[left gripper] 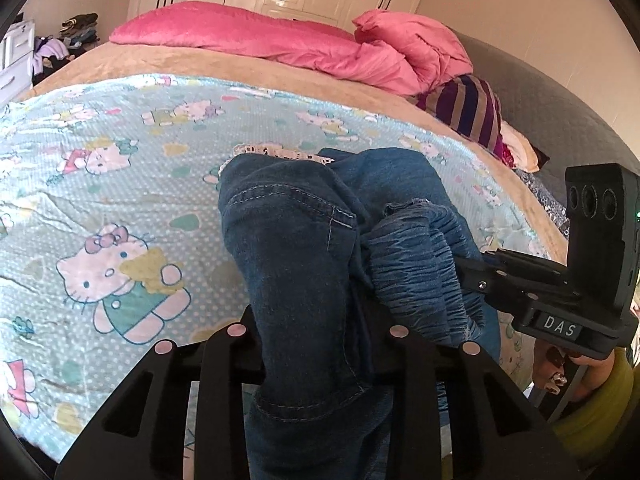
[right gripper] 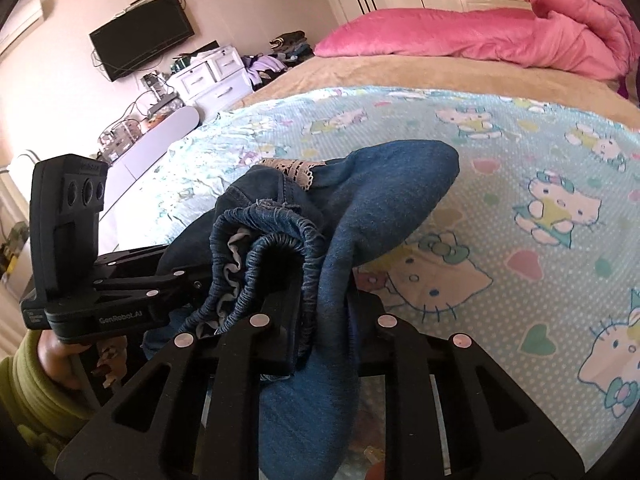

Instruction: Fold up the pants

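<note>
Blue denim pants (left gripper: 304,240) with an elastic waistband and a lace trim are bunched up and lifted over the Hello Kitty bedspread (left gripper: 100,184). My left gripper (left gripper: 316,340) is shut on the pants fabric, which drapes over and between its fingers. My right gripper (right gripper: 320,332) is shut on the gathered waistband of the pants (right gripper: 280,248). Each gripper shows in the other's view, the right (left gripper: 472,276) close beside the left (right gripper: 192,280), both pinching the same bundle. The fingertips are hidden by cloth.
A pink duvet (left gripper: 280,44) and a striped cushion (left gripper: 472,112) lie at the far end of the bed. A grey headboard (left gripper: 540,92) runs along the right. White drawers (right gripper: 212,72) and a wall TV (right gripper: 144,44) stand left of the bed.
</note>
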A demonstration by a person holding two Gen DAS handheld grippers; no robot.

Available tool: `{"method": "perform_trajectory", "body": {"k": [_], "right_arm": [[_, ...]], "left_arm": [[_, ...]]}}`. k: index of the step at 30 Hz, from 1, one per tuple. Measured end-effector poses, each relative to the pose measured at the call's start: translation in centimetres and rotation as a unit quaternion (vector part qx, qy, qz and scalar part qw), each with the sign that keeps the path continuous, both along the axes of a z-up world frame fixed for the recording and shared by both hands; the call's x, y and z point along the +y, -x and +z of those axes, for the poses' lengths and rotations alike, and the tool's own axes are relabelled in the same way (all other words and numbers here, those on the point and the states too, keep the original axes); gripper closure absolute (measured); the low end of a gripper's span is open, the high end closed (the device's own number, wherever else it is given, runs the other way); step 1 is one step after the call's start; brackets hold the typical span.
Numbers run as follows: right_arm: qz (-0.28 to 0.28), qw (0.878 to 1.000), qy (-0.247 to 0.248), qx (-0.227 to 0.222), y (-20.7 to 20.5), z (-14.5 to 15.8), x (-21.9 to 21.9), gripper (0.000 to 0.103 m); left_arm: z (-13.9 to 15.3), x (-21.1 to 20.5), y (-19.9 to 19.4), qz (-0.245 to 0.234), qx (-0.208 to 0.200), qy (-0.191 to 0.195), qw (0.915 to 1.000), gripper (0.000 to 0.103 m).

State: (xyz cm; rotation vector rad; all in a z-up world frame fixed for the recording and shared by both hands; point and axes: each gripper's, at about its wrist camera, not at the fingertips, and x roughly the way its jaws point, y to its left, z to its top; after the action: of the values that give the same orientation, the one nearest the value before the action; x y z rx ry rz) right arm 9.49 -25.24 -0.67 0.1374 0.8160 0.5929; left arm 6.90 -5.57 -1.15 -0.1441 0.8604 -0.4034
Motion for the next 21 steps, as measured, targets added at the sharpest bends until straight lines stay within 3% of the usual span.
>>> {"method": "perform_trajectory", "body": {"k": [21], "right_arm": [[0.006, 0.999, 0.026, -0.025, -4.8, 1.2, 2.5, 0.091]], "left_arm": [[1.6, 2.0, -4.2, 0.029, -0.018, 0.003, 0.9994, 0.073]]}}
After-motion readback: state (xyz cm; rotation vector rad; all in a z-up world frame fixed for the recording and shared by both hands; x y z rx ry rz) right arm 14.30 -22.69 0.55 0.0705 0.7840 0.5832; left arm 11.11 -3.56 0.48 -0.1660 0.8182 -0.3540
